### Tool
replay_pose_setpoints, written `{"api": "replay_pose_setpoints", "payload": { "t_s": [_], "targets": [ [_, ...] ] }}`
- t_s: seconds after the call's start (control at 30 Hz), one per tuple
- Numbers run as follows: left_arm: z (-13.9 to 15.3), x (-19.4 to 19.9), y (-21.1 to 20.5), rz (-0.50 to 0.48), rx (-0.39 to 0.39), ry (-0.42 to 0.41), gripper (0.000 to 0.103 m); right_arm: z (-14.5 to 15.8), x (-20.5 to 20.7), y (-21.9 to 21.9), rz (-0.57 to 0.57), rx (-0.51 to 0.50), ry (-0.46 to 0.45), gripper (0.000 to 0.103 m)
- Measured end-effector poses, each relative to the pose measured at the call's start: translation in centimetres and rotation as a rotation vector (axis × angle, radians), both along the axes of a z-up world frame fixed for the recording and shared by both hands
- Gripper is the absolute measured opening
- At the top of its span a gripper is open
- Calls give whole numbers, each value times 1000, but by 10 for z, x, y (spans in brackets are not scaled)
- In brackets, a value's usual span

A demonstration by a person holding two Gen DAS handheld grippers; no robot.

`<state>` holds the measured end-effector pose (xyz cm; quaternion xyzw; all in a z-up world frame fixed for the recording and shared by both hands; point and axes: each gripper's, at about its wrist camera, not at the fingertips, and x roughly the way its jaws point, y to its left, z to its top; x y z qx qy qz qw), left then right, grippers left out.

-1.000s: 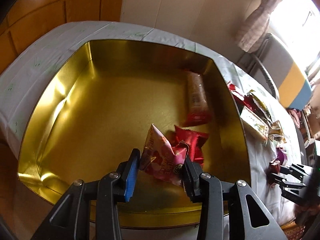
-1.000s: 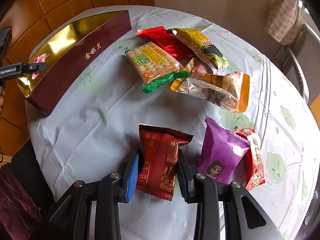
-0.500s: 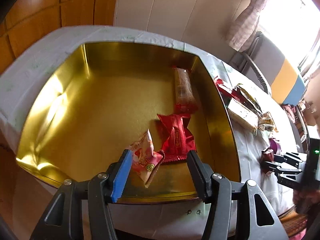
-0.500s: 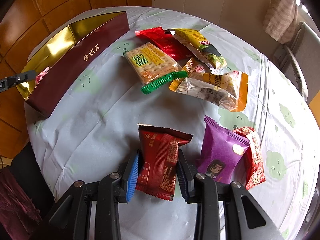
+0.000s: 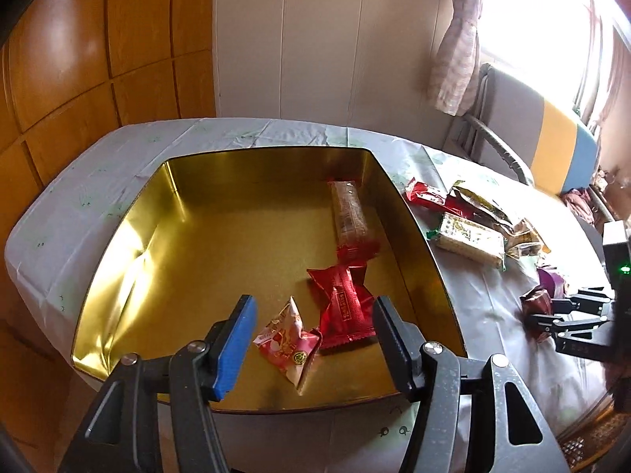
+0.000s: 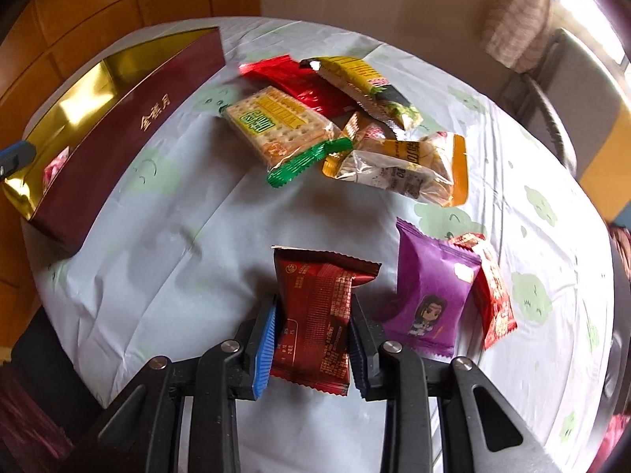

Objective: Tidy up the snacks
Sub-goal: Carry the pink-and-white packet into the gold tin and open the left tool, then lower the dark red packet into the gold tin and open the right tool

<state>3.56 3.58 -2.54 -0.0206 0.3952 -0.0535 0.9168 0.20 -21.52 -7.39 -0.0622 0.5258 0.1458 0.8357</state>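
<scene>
**Dark-red packet pinched on the cloth, gold box off to the left**

Dark-red foil fills the gap of the right gripper (image 6: 311, 345): the dark-red snack packet (image 6: 315, 315) stands lengthwise between the blue pads, its long axis running straight out along the fingers, serrated top edge pointing away. The jaws are closing on it and the pads already press its two long sides, creasing the wrapper. It looks barely clear of the pale tablecloth (image 6: 177, 236), if clear at all.

What the coming move turns on is direction. The gold-lined box (image 6: 98, 149), dark red outside, lies up and to the left of this gripper, well apart from it, with its long wall facing the packet. The carry therefore has to go leftward and over that wall.

Inside the box, the left gripper (image 5: 311, 339) hangs over the near edge with its jaws opening and nothing between the pads; the pink-and-white snack (image 5: 290, 339) lies loose on the gold floor below, touching a red packet (image 5: 345, 307). A long biscuit bar (image 5: 349, 216) lies along the right wall.

The left hand is nearer the box, but the right holds the load.

A purple packet (image 6: 428, 299) sits just beside the held one.
</scene>
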Motion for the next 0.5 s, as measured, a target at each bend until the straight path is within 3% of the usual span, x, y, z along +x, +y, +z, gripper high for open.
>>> {"api": "replay_pose_setpoints", "payload": {
  "t_s": [0.3,0.5],
  "targets": [
    [-3,1,-2,8,5,1,61,4,-11,-1,-83,124,6,29],
    [-2,1,8,45,8,-15,61,23,-11,22,-46,178,-39,29]
  ]
}}
